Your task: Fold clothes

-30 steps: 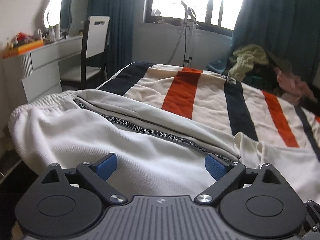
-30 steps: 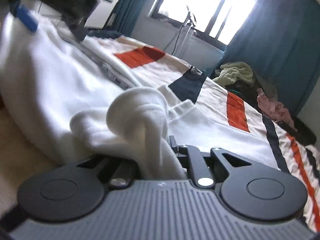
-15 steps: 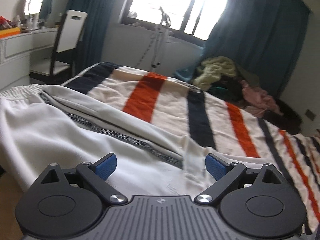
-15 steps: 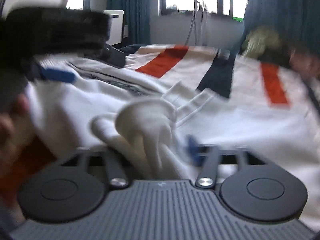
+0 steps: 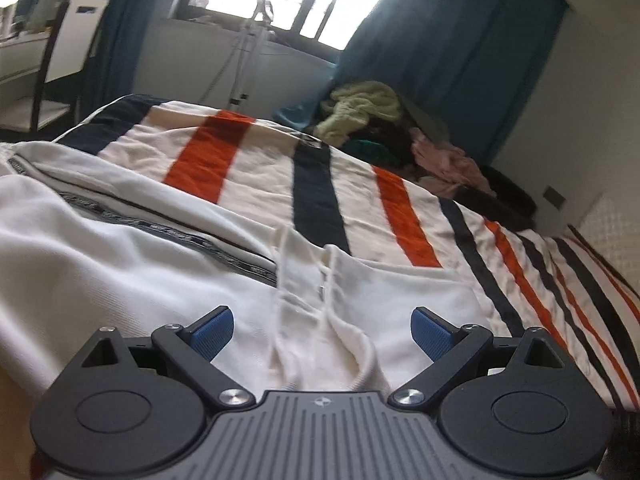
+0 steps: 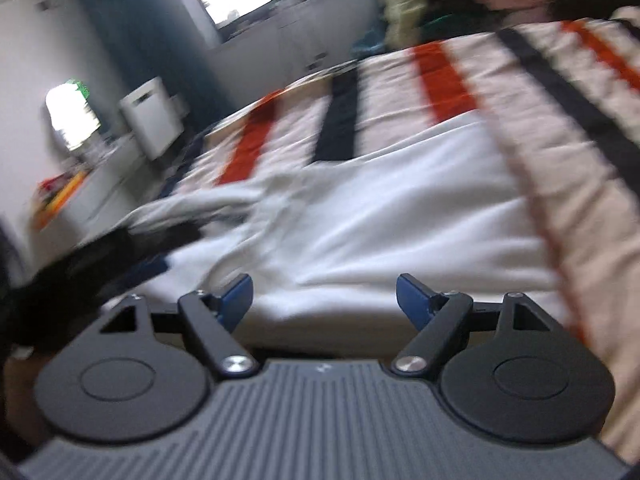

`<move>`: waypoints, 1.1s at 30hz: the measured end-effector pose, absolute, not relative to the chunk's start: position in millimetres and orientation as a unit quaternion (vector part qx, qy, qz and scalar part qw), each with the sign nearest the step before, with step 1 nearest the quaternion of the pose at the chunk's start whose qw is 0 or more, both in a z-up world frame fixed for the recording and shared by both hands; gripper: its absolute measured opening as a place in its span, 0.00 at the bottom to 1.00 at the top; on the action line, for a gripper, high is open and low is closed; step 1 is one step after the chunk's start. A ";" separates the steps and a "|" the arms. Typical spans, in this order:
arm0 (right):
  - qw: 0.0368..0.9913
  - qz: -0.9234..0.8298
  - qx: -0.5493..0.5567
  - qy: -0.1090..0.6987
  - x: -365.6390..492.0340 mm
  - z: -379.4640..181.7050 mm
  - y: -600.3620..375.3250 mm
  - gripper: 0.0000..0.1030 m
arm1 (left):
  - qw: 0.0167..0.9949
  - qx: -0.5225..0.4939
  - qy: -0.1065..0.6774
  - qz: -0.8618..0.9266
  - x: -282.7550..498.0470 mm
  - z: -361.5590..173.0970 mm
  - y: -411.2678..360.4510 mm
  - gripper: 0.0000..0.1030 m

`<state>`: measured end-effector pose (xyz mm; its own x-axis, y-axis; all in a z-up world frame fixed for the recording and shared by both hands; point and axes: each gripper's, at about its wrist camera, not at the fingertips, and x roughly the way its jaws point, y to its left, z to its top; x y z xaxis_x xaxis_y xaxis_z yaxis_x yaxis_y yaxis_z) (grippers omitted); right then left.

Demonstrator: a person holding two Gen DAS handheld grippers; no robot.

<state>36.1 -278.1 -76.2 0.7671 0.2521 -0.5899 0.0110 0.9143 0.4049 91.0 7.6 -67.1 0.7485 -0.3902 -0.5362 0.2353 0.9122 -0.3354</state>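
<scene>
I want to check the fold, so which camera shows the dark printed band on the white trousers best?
The left wrist view shows it best: the dark band runs sharply across the white trousers to the folded cuff. In the right wrist view the trousers are motion-blurred and I cannot make out the band.

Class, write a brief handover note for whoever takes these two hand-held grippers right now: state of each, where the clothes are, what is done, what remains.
Left hand-held gripper: open, empty, low over the white trousers.
Right hand-held gripper: open, empty; it let go of the bunched white cloth it held a second ago. Its view is blurred.
Trousers: on the near part of the striped bedspread, lettered side tape facing up, drawstring lying loose between the left fingers.
Done: cloth laid down on the bed.
Left: smooth and finish folding. More clothes are heaped in a pile at the far side.
</scene>
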 end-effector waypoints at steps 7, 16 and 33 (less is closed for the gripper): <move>0.940 -0.042 0.111 0.319 50.3 -89.2 -290.8 0.77 | 0.921 -0.032 0.367 -0.130 100.8 -95.8 -16.7 0.91; 0.912 -0.077 0.147 0.376 62.5 -120.7 -307.6 0.77 | 0.914 -0.018 0.376 -0.155 120.4 -82.1 -24.5 0.90; 0.902 -0.106 0.225 0.352 72.5 -120.9 -325.6 0.80 | 0.843 -0.156 0.442 -0.266 280.6 -121.8 -52.5 0.69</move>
<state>72.5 -325.6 -120.9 0.7291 -0.0326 -0.6837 0.3497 0.8764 0.3312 280.6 -52.5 -121.8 0.4685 -0.5851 -0.6620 0.3101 0.8105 -0.4969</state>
